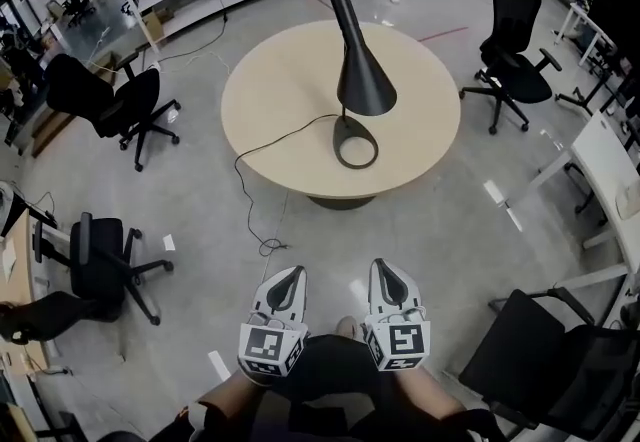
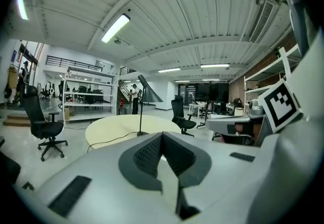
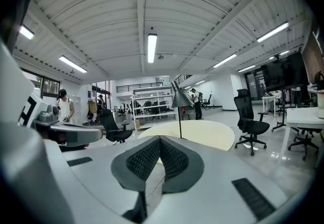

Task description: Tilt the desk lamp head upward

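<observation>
On the far side of the floor, the round table [image 1: 280, 90] bears the desk lamp [image 1: 362, 82], shade pointing down. Nearer, the left gripper [image 1: 292, 280] and right gripper [image 1: 384, 272] hang together, both closed and empty. The approach seems not yet begun, so the next move calls for stepping closer and opening one gripper for the shade.
</observation>
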The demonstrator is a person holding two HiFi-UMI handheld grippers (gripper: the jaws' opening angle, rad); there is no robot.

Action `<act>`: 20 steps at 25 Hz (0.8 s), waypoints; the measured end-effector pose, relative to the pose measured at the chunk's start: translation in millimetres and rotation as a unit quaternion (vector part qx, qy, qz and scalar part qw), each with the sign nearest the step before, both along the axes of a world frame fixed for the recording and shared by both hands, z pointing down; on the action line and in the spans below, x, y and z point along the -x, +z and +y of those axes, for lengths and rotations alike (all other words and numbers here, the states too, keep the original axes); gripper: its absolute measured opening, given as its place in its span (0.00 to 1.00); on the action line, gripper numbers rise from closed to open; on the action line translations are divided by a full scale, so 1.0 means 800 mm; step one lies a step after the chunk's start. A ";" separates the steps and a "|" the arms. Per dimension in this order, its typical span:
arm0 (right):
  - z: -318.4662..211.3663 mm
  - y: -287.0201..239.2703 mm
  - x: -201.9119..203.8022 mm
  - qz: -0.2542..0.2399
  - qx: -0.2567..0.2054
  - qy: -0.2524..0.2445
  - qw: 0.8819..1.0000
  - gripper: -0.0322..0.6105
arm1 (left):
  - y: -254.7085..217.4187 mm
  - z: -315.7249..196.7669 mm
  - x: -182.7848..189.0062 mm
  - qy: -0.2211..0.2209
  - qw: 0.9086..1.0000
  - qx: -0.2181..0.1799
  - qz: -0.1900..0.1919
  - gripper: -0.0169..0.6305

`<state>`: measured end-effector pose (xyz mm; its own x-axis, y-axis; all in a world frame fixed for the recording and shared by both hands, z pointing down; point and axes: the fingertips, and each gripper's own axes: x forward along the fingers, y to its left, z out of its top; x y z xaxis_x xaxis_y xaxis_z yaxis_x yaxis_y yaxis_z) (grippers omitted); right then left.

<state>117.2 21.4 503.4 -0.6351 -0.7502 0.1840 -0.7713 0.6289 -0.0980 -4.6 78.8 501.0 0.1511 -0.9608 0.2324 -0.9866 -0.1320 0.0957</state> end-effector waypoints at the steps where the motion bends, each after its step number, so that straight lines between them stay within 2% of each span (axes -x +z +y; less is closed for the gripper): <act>1: -0.009 -0.001 -0.002 -0.004 0.001 -0.001 1.000 0.07 | -0.001 -0.008 0.000 -0.003 1.000 0.000 -0.003 0.10; 9: -0.067 -0.002 0.005 -0.013 0.008 -0.008 1.000 0.07 | -0.013 -0.073 0.018 -0.009 1.000 -0.010 -0.013 0.10; 15: -0.133 0.005 0.016 -0.007 0.012 0.004 1.000 0.07 | -0.010 -0.157 0.030 0.025 1.000 -0.014 -0.004 0.10; 20: -0.209 0.002 0.042 -0.007 0.021 0.038 0.999 0.07 | -0.020 -0.249 0.066 0.066 0.997 -0.027 0.002 0.10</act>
